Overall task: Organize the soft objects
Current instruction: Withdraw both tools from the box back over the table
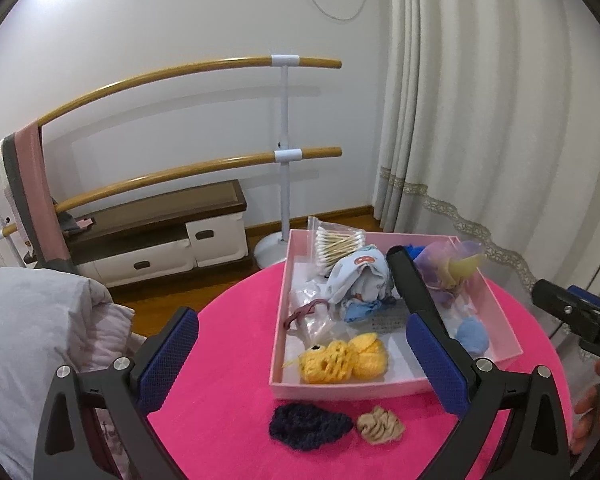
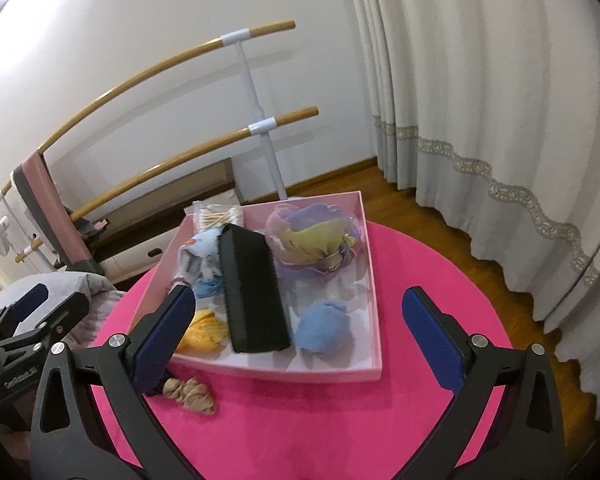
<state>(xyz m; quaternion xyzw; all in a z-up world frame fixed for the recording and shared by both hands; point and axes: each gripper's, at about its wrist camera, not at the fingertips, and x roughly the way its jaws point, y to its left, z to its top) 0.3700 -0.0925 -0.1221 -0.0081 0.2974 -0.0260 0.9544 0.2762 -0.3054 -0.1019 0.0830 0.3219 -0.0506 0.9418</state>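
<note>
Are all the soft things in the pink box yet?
Nearly. The yellow knitted piece, blue ball and gauzy scrunchie already lie in the pink box. Nothing is in hand: the left gripper and right gripper are open and empty. The dark knitted piece and beige scrunchie remain on the table.

Left gripper (image 1: 302, 354) points downward, jaws fully spread, nothing between the pads. Right gripper (image 2: 300, 336) is likewise angled down, jaws wide apart and empty.
</note>
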